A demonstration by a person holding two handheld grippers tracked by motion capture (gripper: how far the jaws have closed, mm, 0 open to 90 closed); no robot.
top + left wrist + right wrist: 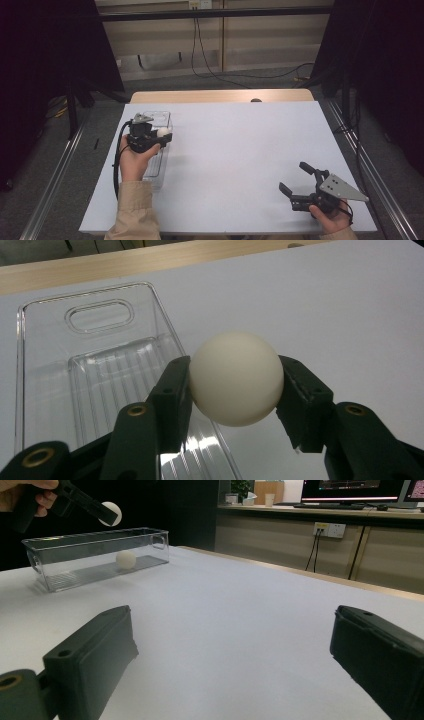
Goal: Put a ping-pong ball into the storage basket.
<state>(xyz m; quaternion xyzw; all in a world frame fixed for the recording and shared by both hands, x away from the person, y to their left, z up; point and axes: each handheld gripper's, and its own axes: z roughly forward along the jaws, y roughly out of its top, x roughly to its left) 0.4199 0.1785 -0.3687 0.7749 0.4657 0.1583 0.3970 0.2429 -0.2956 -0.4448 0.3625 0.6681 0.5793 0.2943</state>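
My left gripper (pixel 162 135) is shut on a white ball (pixel 164 132) and holds it above the right wall of a clear plastic bin (pixel 159 172) at the table's left. In the left gripper view the ball (pixel 235 377) sits between the two jaws, with the bin (pixel 47 345) below and to the left. In the right gripper view a second white ball (pixel 125 559) lies inside the bin (pixel 65 567), and the held ball (pixel 111 513) hangs above it. My right gripper (pixel 292 176) rests open near the front right, with nothing between its jaws.
The white table top (pixel 240 150) spreads between the two grippers, with a wooden strip (pixel 220 96) along its far edge. Dark curtains and metal rails flank the table. Cables run across the floor behind it.
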